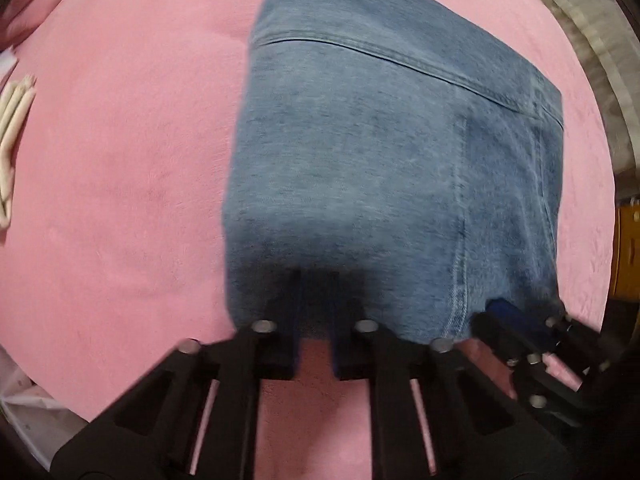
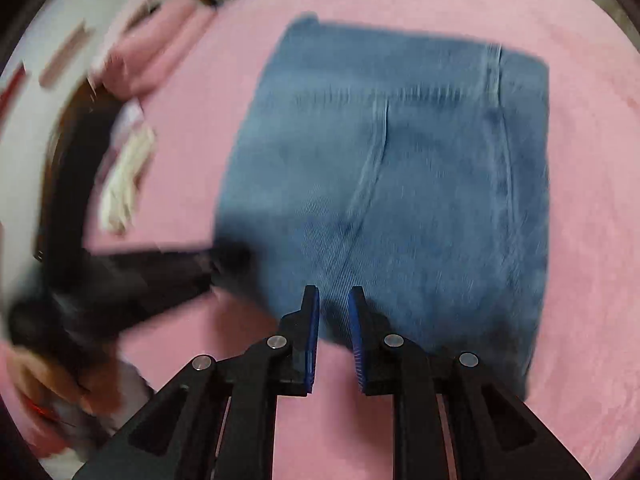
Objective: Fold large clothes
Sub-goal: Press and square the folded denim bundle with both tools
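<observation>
The folded jeans [image 1: 380, 168] fill the middle of the pink bed cover [image 1: 120, 200]. On their left a wide bare strip is free for passing. At its far left edge lies a small pale cloth [image 1: 12, 140]. On the right only a narrow strip remains.

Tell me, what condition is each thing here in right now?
Jeans: folded, lying flat on the pink blanket.
Left gripper: jaws slightly apart, at the jeans' near edge.
Right gripper: jaws slightly apart, gripping nothing.
</observation>
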A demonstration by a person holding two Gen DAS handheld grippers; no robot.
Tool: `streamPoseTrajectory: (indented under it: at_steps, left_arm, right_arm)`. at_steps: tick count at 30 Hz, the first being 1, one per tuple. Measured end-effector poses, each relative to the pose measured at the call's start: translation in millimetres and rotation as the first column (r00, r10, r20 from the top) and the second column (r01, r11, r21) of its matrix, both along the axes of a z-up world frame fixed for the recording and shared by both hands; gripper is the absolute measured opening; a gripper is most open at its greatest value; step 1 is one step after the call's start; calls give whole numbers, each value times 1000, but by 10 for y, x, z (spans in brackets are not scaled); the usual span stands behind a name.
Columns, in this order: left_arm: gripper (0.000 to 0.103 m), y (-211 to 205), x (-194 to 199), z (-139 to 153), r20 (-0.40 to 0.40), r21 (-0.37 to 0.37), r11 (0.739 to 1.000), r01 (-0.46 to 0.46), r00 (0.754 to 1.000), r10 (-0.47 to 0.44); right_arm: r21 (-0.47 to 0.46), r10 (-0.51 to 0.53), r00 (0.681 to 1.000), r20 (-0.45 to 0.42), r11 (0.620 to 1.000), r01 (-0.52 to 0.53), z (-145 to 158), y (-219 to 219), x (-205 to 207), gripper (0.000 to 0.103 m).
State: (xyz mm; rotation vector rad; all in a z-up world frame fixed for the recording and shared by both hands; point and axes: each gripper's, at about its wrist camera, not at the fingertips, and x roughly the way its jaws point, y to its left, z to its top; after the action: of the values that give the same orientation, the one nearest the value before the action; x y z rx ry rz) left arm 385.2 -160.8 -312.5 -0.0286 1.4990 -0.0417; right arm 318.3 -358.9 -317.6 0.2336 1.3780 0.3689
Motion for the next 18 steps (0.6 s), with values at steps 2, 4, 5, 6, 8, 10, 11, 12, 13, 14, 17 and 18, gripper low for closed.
streamPoseTrajectory:
  at_steps: [2, 4, 5, 6, 8, 10, 11, 12, 13, 14, 17, 18]
  left_arm:
    - [2, 118, 10, -14, -9, -52, 998, -37, 999, 37]
    - [2, 233, 15, -16, -25, -121, 989, -87, 996, 84]
    - [1, 227, 15, -1, -22, -123, 989, -76, 997, 74]
    - [1, 181, 8, 31, -10, -107, 993, -44, 999, 43]
    - [1, 68, -22, 104, 20, -53, 998, 25, 999, -24]
    - [1, -66, -97, 187, 34, -98, 988, 118, 993, -115]
    - [1, -90, -117, 199, 31, -145, 980, 136, 991, -133]
    - [1, -137, -144, 197, 14, -241, 956, 166, 986, -167]
    - [1, -179, -150, 180, 6, -280, 942, 187, 981, -193]
    - [1, -203, -147, 157, 2, -289, 936, 199, 978, -208]
    - [1, -266, 4, 59, -9, -317, 926, 204, 976, -219]
    - [1, -272, 108, 23, -5, -335, 923, 191, 979, -204]
  right_arm:
    - [-117, -47, 999, -10, 992, 46, -92, -85, -131, 10]
    - [-191, -125, 992, -2, 974, 123, -148, -265, -198, 0]
    - [-176, -178, 984, -4, 969, 174, -152, -403, -243, 0]
    - [-158, -213, 977, -15, 965, 208, -142, -481, -279, 0]
    - [-159, -222, 975, -6, 963, 219, -58, -521, -333, 0]
    - [-185, -188, 982, 32, 964, 191, 31, -442, -355, 0]
    - [-171, -175, 983, 50, 969, 181, 60, -379, -350, 0]
    - [-122, -171, 984, 56, 977, 176, 35, -311, -333, 0]
    - [-35, -172, 984, 48, 984, 174, 64, -282, -316, 0]
    - [15, -179, 983, 38, 984, 178, 88, -289, -319, 0]
    - [90, -218, 976, -11, 972, 218, 2, -135, -179, 0]
    - [119, -228, 973, -32, 966, 230, -61, -51, -113, 0]
